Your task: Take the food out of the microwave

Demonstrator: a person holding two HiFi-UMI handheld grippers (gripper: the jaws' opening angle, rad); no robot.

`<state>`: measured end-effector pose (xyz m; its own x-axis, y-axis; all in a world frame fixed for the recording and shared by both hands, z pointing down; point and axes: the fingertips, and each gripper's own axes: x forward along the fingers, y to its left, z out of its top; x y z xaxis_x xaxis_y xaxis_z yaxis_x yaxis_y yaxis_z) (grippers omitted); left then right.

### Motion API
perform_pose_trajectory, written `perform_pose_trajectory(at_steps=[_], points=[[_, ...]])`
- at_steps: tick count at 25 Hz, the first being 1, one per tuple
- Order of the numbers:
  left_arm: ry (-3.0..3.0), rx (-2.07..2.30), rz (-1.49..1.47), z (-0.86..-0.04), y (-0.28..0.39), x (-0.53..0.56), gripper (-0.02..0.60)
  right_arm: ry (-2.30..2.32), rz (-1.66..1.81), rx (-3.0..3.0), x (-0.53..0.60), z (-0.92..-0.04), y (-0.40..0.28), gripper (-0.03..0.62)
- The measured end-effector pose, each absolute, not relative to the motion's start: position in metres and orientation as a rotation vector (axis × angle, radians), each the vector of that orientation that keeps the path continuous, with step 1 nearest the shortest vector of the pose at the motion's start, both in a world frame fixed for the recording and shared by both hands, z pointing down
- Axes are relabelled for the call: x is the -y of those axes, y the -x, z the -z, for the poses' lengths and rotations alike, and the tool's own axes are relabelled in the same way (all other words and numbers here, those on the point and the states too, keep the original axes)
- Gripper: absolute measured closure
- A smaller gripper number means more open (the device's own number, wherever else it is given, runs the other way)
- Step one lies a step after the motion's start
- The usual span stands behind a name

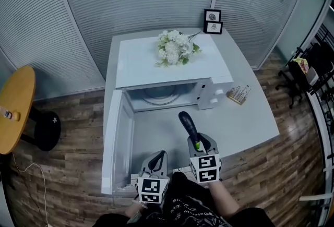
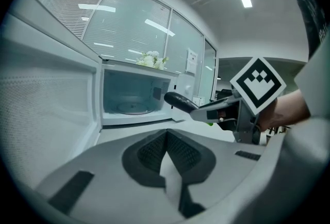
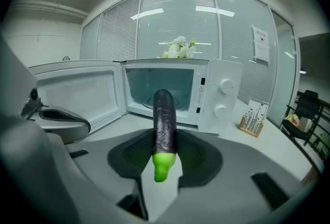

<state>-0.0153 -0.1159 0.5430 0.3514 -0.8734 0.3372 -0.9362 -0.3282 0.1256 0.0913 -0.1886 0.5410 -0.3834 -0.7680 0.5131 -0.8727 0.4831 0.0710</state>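
The white microwave [image 1: 172, 67] stands on the table with its door [image 1: 117, 137] swung open to the left. Its cavity [image 1: 160, 96] shows only the glass turntable [image 2: 129, 105]. A dark purple eggplant [image 1: 188, 124] with a green stem end sticks out of my right gripper [image 1: 200, 143], which is shut on it in front of the microwave. In the right gripper view the eggplant [image 3: 164, 117] stands between the pads of that gripper [image 3: 165, 140]. My left gripper [image 1: 159, 158] hangs near the table's front edge, jaws together, nothing in them; its own view shows the eggplant [image 2: 178, 100] to its right.
A bunch of white flowers [image 1: 175, 47] lies on top of the microwave. Two small picture frames [image 1: 212, 21] stand behind it. A wooden holder [image 1: 238, 95] sits on the white table [image 1: 245, 127] right of the microwave. A round yellow table [image 1: 13, 108] stands far left.
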Motion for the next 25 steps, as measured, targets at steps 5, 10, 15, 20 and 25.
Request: perform_pose_trajectory(at_steps=[5,10,15,20,25], points=[[-2.318,1.602,-0.311,-0.548,0.013,0.111,0.574,-1.370,-0.293,2.248,0.177,-0.545,-0.099,0.462],[-2.316,1.589,-0.321,-0.550,0.011,0.108,0.574,-1.365,-0.301,2.260,0.163,-0.549,-0.099,0.462],[-2.311,1.584,-0.324,-0.553,0.011,0.106,0.574,-1.363,-0.313,2.264,0.153,-0.555,-0.099,0.462],[-2.308,1.578,-0.331,-0.555,0.012,0.106,0.574,-1.373,-0.332,2.265,0.146,-0.558,-0.098,0.462],[-2.301,1.594,-0.339,-0.560,0.015,0.109,0.574,-1.381,-0.352,2.263,0.141,-0.562,-0.099,0.462]])
